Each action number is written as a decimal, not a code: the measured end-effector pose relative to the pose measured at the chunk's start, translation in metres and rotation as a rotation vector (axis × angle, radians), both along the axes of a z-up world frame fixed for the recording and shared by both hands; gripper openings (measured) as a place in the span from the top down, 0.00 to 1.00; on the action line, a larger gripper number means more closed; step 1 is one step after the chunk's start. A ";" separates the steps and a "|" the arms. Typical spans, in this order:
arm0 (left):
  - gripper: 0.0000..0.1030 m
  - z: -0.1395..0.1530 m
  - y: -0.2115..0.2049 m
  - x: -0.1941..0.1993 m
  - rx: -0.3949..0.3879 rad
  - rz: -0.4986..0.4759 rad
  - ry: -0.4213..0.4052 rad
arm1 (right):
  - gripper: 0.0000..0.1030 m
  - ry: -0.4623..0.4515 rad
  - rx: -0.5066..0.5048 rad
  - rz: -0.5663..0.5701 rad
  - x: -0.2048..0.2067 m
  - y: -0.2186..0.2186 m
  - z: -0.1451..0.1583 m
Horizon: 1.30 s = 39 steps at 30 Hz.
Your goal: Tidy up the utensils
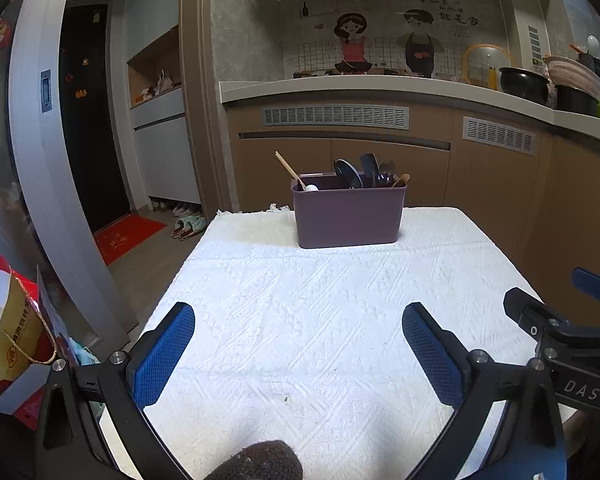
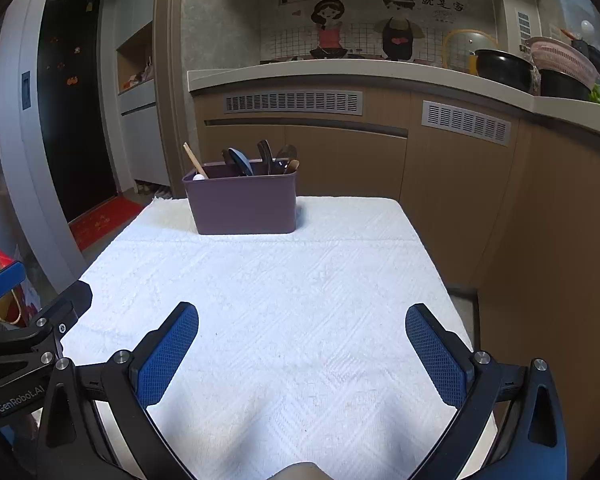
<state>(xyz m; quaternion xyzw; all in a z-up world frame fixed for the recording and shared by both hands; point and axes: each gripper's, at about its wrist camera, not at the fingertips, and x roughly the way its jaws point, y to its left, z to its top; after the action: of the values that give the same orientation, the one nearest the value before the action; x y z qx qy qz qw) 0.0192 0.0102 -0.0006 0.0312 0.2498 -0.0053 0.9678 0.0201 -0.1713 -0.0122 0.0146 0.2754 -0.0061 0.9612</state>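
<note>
A: Utensils (image 1: 364,174) are seen upright in purple bin (image 1: 348,216), far end of white cloth (image 1: 300,320).
B: Left gripper (image 1: 298,354) and right gripper (image 2: 302,354) are held spread, nothing pinched.

The right gripper (image 2: 302,354) hovers over the near part of a white textured cloth (image 2: 284,300), jaws spread wide, nothing between them. A purple utensil bin (image 2: 242,206) stands at the cloth's far end, holding wooden and dark utensils (image 2: 260,160). The left gripper (image 2: 28,320) sits at left.
</note>
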 end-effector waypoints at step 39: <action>0.00 -0.004 0.000 -0.002 0.000 0.012 0.004 | 0.00 0.005 0.004 -0.003 0.000 -0.002 -0.001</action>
<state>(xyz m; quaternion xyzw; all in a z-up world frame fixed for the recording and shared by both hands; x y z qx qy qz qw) 0.0170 0.0098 -0.0050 0.0298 0.2519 0.0004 0.9673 0.0204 -0.1737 -0.0135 0.0166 0.2780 -0.0070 0.9604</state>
